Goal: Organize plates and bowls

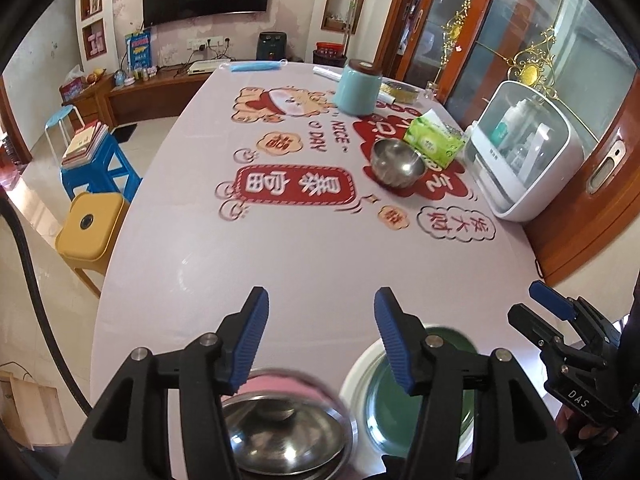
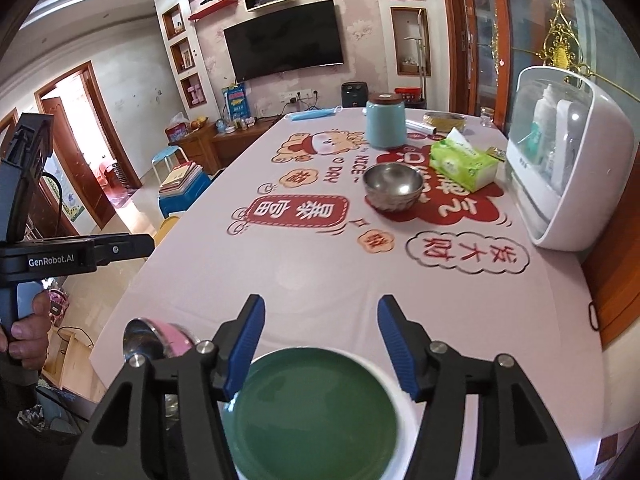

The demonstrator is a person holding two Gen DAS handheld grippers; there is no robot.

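We see the left gripper [image 1: 320,308] jaws apart, empty, above a steel bowl [image 1: 286,436]. Right gripper [image 2: 320,316] jaws apart, empty, over the green plate [image 2: 316,412]. Another steel bowl [image 2: 393,185] sits mid-surface [image 2: 320,268] beside a tissue box [image 2: 464,162].

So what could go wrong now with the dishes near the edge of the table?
1. The green plate and the pink-and-steel bowl sit close to the near table edge; a nudge from either open tool might push them off.
2. The left tool and right tool are close together, so they could bump each other.
3. Reaching for the far steel bowl could knock the tissue box right beside it.
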